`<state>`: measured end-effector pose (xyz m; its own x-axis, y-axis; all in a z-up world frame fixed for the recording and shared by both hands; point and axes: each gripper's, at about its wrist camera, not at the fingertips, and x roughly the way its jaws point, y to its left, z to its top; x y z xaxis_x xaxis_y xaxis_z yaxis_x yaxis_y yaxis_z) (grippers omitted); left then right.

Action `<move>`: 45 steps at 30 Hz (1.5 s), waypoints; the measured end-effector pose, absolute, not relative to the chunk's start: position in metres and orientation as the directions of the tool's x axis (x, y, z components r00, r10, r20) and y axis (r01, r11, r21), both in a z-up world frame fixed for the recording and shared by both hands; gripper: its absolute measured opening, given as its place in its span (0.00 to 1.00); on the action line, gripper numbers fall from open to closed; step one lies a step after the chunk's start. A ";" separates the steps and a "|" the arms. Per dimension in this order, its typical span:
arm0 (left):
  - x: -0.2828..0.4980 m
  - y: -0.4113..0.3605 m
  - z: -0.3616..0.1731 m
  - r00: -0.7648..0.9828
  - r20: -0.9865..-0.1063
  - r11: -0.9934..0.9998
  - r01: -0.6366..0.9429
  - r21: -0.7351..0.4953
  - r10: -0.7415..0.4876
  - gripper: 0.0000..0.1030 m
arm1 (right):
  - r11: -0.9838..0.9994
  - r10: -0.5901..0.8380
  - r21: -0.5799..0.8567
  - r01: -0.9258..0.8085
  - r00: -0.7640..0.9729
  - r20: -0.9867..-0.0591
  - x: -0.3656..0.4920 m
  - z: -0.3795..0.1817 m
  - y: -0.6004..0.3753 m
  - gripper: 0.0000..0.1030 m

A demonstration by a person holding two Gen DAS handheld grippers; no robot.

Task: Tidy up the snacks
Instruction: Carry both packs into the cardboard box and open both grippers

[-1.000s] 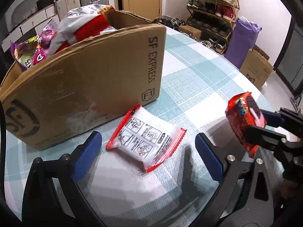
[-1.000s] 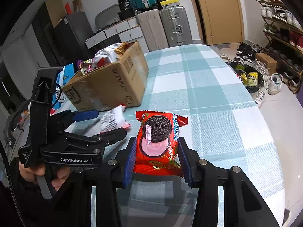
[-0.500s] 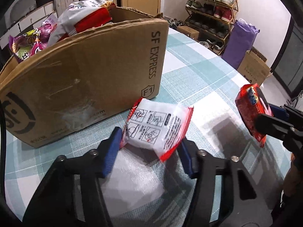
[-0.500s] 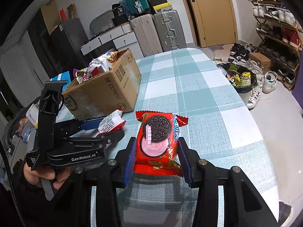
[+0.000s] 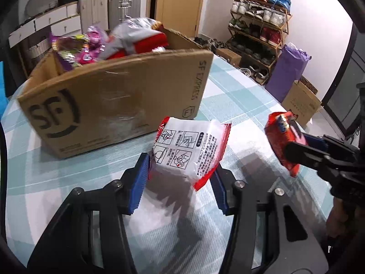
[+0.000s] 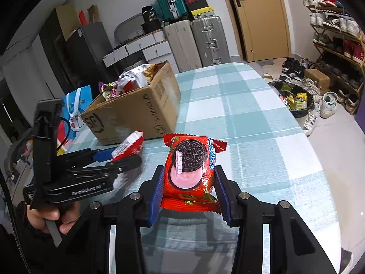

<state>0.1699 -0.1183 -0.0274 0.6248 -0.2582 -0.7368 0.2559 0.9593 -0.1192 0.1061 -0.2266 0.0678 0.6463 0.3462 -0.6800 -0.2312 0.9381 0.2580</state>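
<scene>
The table (image 6: 239,114) wears a cloth of pale teal and white checks. On it stands an open cardboard box (image 5: 118,105) printed "SF EXPRESS", filled with snack bags (image 5: 127,38) in purple, silver and red. Behind the table the room shows silver and teal suitcases (image 6: 196,38), white drawers (image 6: 141,48), a wooden door (image 6: 257,18) and a shoe rack (image 5: 257,32) full of shoes; a purple bag (image 5: 287,70) and a dark bin (image 6: 294,100) stand on the floor.

The left hand-held gripper (image 5: 180,173) has just been closing, and its blue pads now press both sides of a white snack packet with red edges (image 5: 189,148), which is raised above the cloth, just in front of the box. A hand (image 6: 52,217) grips its handle.

The right hand-held gripper (image 6: 189,194) is narrow, its jaws clamped on a red Oreo packet (image 6: 191,171), held upright above the table, to the right of the white packet and apart from it.
</scene>
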 end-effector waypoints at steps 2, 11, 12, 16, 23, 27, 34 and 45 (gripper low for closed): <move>0.163 -0.111 -0.021 0.637 -0.729 0.962 0.245 -0.118 -0.252 0.47 | 0.935 0.356 0.259 -0.244 0.644 -0.677 0.106 0.068 -0.222 0.42; 0.126 -0.065 0.021 0.690 -0.692 0.976 0.180 -0.118 -0.211 0.47 | 0.915 0.401 0.258 -0.309 0.632 -0.664 0.112 0.075 -0.199 0.42; 0.123 -0.061 0.025 0.697 -0.687 0.978 0.171 -0.119 -0.205 0.47 | 0.913 0.406 0.258 -0.316 0.632 -0.661 0.113 0.077 -0.197 0.42; 0.113 -0.041 0.042 0.717 -0.672 0.983 0.138 -0.124 -0.186 0.47 | 0.904 0.423 0.251 -0.347 0.635 -0.646 0.116 0.085 -0.188 0.42; 0.103 -0.016 0.068 0.746 -0.646 0.987 0.104 -0.123 -0.159 0.47 | 0.884 0.459 0.248 -0.395 0.641 -0.615 0.128 0.102 -0.176 0.42; 0.105 -0.004 0.080 0.760 -0.633 0.988 0.089 -0.126 -0.149 0.47 | 0.874 0.477 0.247 -0.418 0.645 -0.597 0.139 0.111 -0.168 0.42; 0.120 0.005 0.100 0.784 -0.607 0.990 0.073 -0.118 -0.130 0.47 | 0.855 0.508 0.245 -0.458 0.641 -0.576 0.158 0.126 -0.154 0.42; 0.157 0.022 0.126 0.808 -0.581 0.995 0.055 -0.083 -0.093 0.47 | 0.854 0.506 0.216 -0.473 0.664 -0.551 0.195 0.148 -0.140 0.42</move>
